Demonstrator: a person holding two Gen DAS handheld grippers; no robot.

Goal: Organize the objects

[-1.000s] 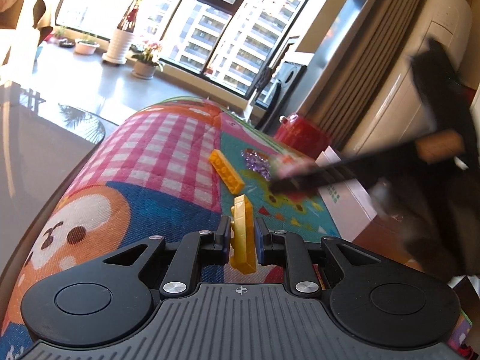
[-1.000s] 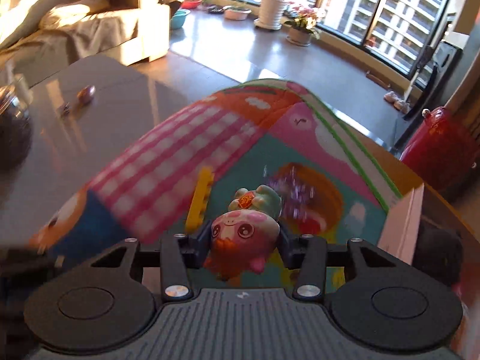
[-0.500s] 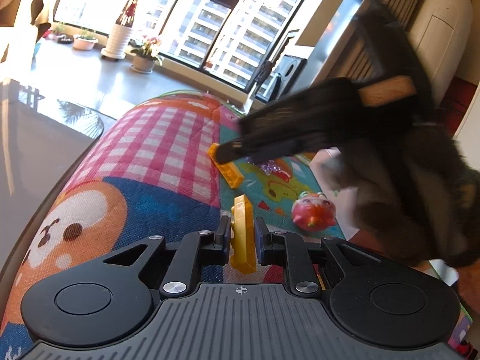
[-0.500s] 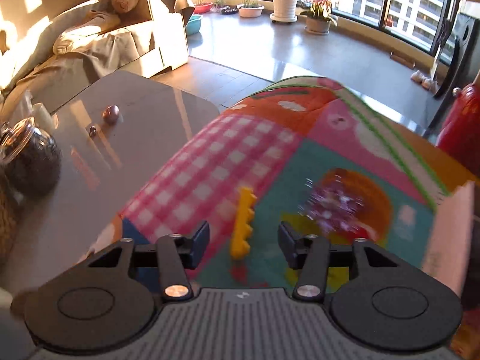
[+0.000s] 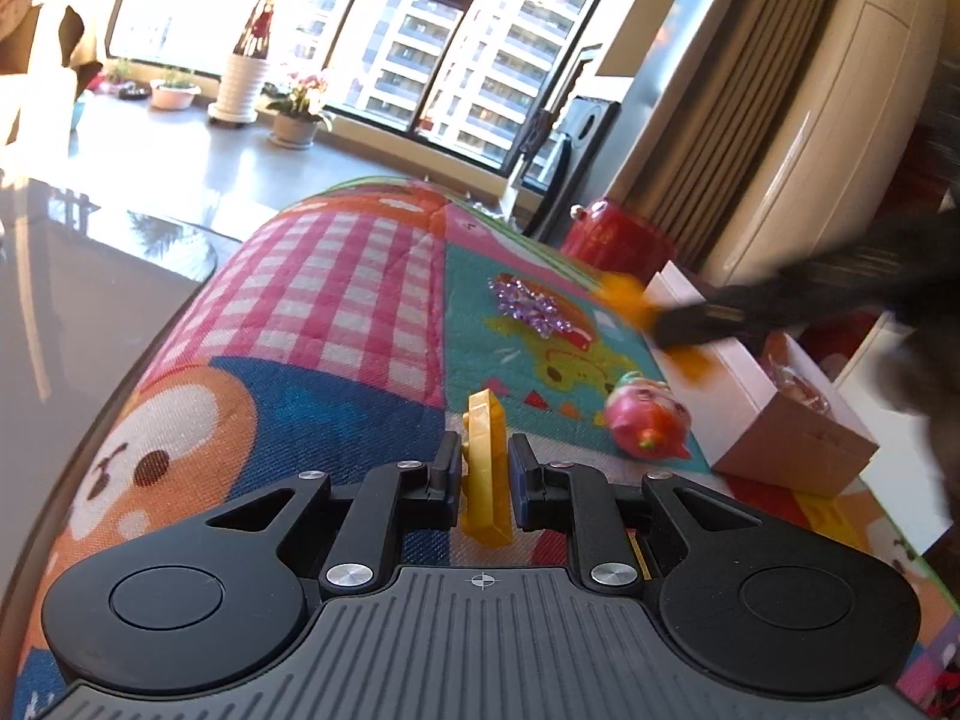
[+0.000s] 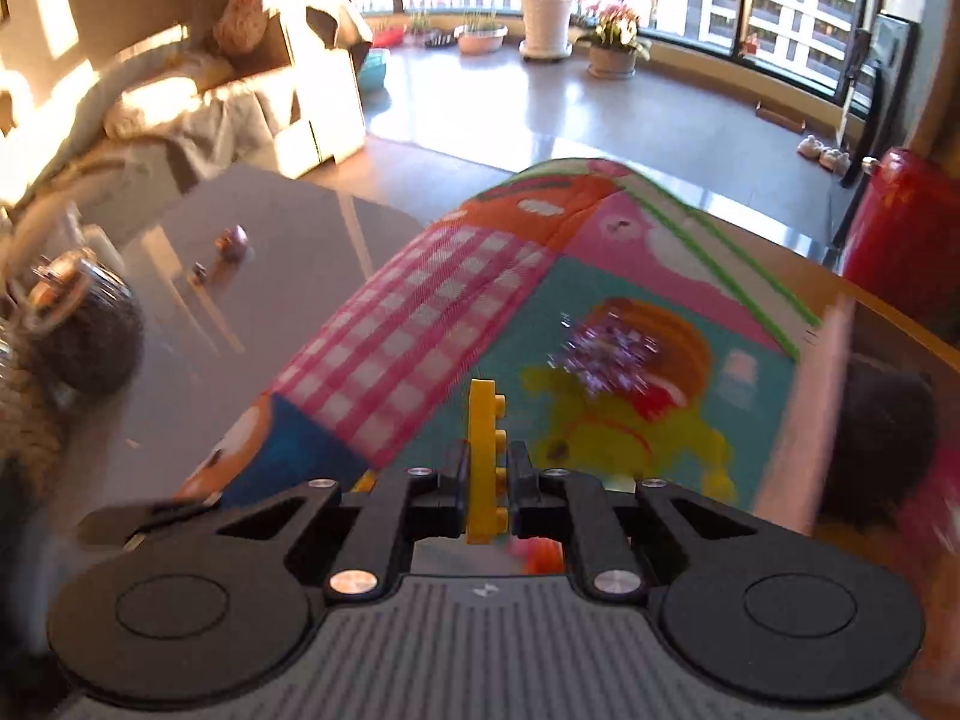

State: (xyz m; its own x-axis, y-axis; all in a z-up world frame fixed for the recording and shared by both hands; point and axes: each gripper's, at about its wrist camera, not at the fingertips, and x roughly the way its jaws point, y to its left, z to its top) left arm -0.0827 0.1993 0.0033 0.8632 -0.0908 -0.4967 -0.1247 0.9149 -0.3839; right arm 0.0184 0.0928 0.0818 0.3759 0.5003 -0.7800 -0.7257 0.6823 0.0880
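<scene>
1. A sunlit high-rise living room frames the scene: a patchwork play mat [image 5: 336,276] draped over a table, windows and potted plants behind it, a sofa off to the side in the right wrist view.

2. I hold a yellow brick [image 5: 485,468] upright in my left gripper [image 5: 485,468], its jaws narrow and pressed against both flat faces.

3. My right gripper [image 6: 487,474] clamps a second yellow studded brick [image 6: 487,450] the same way, jaws narrow, studs facing right. In the left wrist view that gripper shows only as a dark blur with an orange smear near the white box [image 5: 720,354].

4. A pink pig toy [image 5: 648,420] lies on the mat just beside the box, and a purple glitter ornament [image 5: 531,306] sits farther up the mat, apart from both.

5. I judge this to be the carrying step: both bricks are lifted and neither is yet put away. The box, open and already holding something I cannot make out, looks like the likely destination.

6. Next, each brick needs to come over the opening before its jaws widen, one gripper at a time, since the box mouth is small.

7. The box sits near the mat's right edge, with a red container [image 5: 618,240] beyond it; open room lies to the left, over the checked patch.
</scene>
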